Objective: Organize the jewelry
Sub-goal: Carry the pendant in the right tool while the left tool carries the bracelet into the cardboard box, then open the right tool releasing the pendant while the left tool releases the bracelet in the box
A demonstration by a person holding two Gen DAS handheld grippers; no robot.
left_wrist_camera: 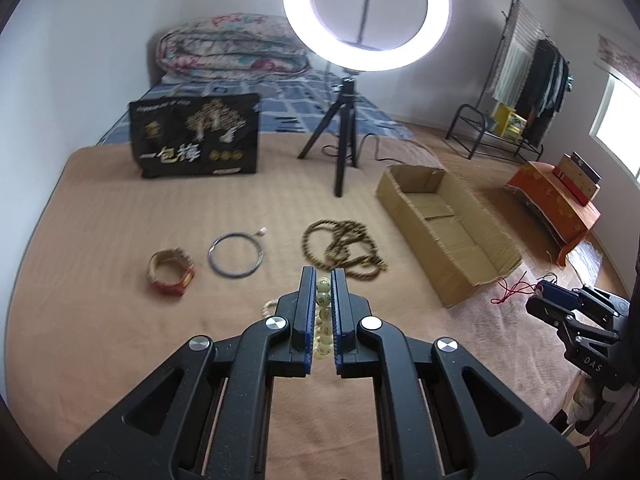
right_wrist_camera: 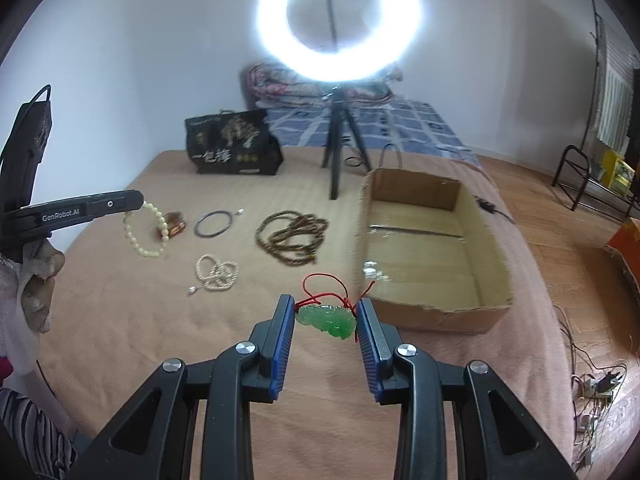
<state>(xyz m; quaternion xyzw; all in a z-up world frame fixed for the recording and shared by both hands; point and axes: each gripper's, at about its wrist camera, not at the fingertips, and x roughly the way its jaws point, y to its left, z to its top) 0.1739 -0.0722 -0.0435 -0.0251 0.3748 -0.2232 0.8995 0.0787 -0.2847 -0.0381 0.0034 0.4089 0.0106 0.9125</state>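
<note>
Beige bed cover [right_wrist_camera: 120, 320] fills the lower part of both views, and all the jewelry lies on it or is held above it.

The left gripper [left_wrist_camera: 322, 280] has its jaws clenched on a pale bead bracelet [left_wrist_camera: 323, 312]; the yellowish beads show in the narrow gap between the two blue pads. In the right wrist view this bracelet [right_wrist_camera: 148, 232] hangs as a loop from the tip of the left gripper [right_wrist_camera: 136, 200], above the cover.

The right gripper [right_wrist_camera: 325, 308] has its jaws apart. A green jade pendant [right_wrist_camera: 327, 320] lies between them, touching or almost touching both pads; I cannot tell if they press on it. Its red cord [right_wrist_camera: 320, 292] curls just ahead of the jaws.

Further out lie a white pearl necklace [right_wrist_camera: 216, 274], a brown bead string [right_wrist_camera: 292, 236] in a loose pile, a thin dark ring bangle [right_wrist_camera: 215, 224] and a red and gold bangle [left_wrist_camera: 172, 276]. To the right of the pendant stands an open cardboard box [right_wrist_camera: 496, 308], near the brown beads.

Behind them are a black shopping bag [right_wrist_camera: 232, 148], a lit ring light [right_wrist_camera: 340, 24] on a black tripod [right_wrist_camera: 338, 136], and a folded quilt [left_wrist_camera: 232, 48] against the wall.
</note>
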